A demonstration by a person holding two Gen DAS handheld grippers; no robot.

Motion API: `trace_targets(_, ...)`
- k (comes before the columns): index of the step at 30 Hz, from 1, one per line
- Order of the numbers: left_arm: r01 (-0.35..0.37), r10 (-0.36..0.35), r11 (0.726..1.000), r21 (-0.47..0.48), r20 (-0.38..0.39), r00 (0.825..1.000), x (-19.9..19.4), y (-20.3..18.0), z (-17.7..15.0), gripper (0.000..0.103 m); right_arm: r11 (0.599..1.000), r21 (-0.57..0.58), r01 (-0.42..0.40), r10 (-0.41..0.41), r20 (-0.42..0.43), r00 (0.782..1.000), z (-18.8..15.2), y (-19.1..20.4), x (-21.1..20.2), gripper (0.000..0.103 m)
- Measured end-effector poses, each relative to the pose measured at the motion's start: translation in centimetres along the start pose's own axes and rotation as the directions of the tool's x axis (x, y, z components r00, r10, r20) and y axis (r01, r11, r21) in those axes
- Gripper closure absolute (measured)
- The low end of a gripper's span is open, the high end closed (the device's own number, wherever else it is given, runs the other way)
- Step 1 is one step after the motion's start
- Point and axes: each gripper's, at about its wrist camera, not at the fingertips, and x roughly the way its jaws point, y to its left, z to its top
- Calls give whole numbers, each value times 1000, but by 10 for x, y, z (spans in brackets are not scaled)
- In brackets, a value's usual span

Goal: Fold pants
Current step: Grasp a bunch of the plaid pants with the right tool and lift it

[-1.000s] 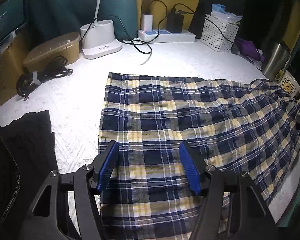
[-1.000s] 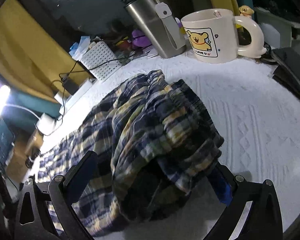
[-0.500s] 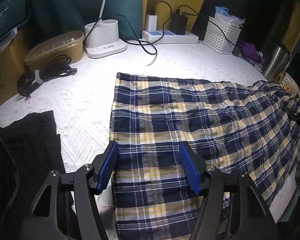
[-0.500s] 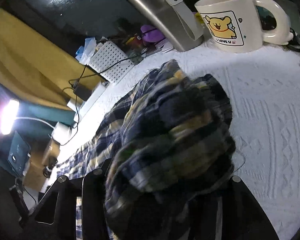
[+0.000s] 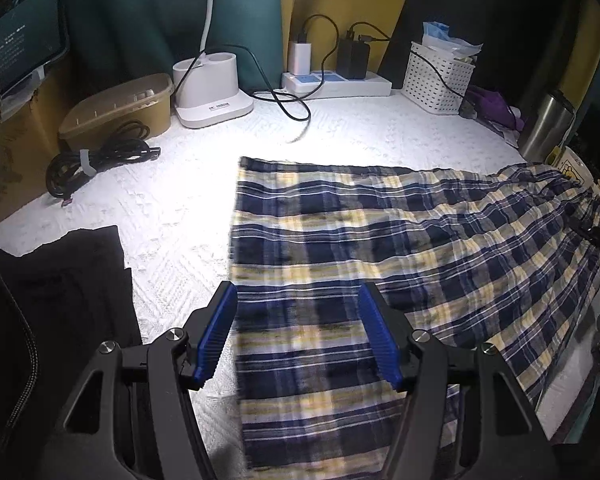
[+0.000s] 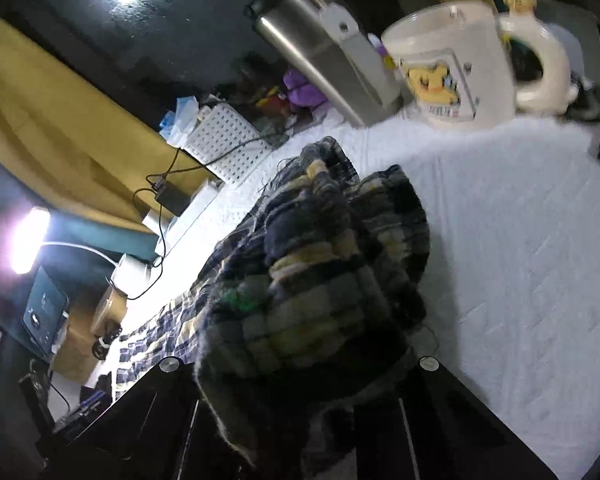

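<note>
White quilted cloth (image 5: 172, 208) covers the desk, lit by a lamp at the back, with a power strip (image 5: 336, 80), a basket (image 5: 436, 76) and a coiled cable (image 5: 96, 160) along the far edge. Seen from the left wrist, the plaid pants (image 5: 360, 240) lie spread flat across the middle, leg hems toward the left, waist running off to the right. The left gripper (image 5: 298, 332) hangs over the near hem corner with its blue pads (image 5: 216, 336) apart and nothing pinched; cloth shows between them but they look clear of it. A dark garment (image 5: 60, 288) lies at the near left.

From the right wrist, the waist end of the pants (image 6: 320, 280) is bunched up and lifted off the cloth, filling the space between the jaws. The right gripper (image 6: 300, 380) is clamped onto that bunch, though the fabric hides its pads. A mug (image 6: 448, 68) and a steel flask (image 6: 324, 52) stand just beyond.

I judge this to be the start of a fold: one end is gripped, the other not. Next, the left gripper probably needs to drop and pinch the hem.
</note>
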Motion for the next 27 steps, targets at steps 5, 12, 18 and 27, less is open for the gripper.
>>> trace_targets(5,7,-7,1000,9,10,1000,-5,-5,0,40,999,-20,46,-45,47,998,9,-7,-25,92)
trace_targets(12,26,-27,1000,17,12,1000,-7,-8,-2,40,994,-48,97,-92,87,992,14,-13,-51,92)
trace_targets(18,36,-37,999,18,32,999,-12,-2,-3,40,991,-96,95,-84,106,991,11,5,-63,92)
trace_targets(27,69,-70,997,22,62,996,-20,15,-6,40,982,-160,99,-78,129,988,6,43,-72,92)
